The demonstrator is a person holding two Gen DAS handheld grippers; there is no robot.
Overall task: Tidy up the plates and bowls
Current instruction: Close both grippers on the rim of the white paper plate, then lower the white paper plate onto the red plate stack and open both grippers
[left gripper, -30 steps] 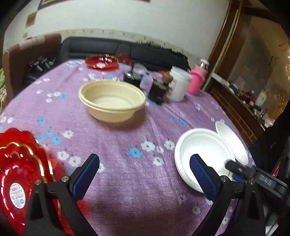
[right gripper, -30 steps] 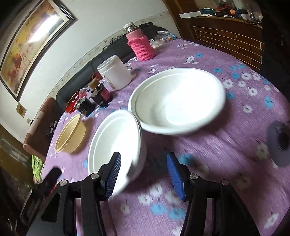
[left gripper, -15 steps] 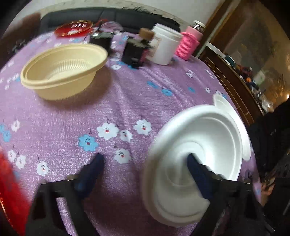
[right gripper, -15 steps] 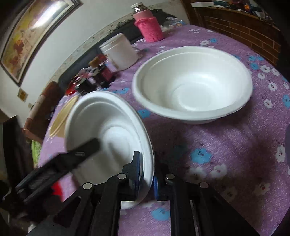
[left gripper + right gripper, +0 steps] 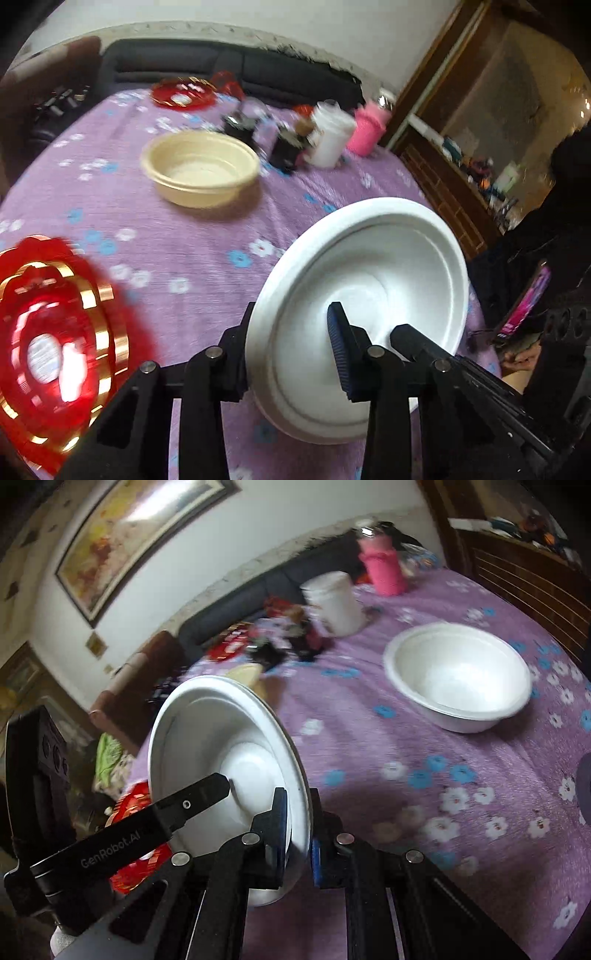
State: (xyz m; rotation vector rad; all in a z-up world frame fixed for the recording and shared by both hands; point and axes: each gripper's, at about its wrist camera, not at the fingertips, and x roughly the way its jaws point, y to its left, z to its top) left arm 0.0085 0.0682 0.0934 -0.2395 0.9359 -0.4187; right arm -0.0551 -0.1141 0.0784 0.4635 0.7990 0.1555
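A white foam bowl (image 5: 369, 280) hangs tilted above the purple flowered tablecloth (image 5: 192, 258), its inside facing both cameras. My right gripper (image 5: 297, 830) is shut on the bowl (image 5: 207, 731) at its near rim, one pad inside and one outside. My left gripper (image 5: 291, 321) straddles the opposite wall with its jaws closing; one finger (image 5: 338, 343) is inside and the other is hidden behind the rim. I see no firm squeeze from them. A second white bowl (image 5: 458, 675) rests on the table to the right. A cream bowl (image 5: 201, 166) sits further back.
A red plate with gold trim (image 5: 55, 332) lies near left, another red plate (image 5: 183, 92) at the far edge. A white jar (image 5: 330, 133), a pink-sleeved bottle (image 5: 369, 129) and dark jars (image 5: 288, 147) cluster at the back. A dark-clothed person (image 5: 554, 258) sits at right.
My right gripper shut on the white bowl's rim and raised it, tilted, off the table. My left gripper came over and its wide jaws narrowed around the bowl's other side.
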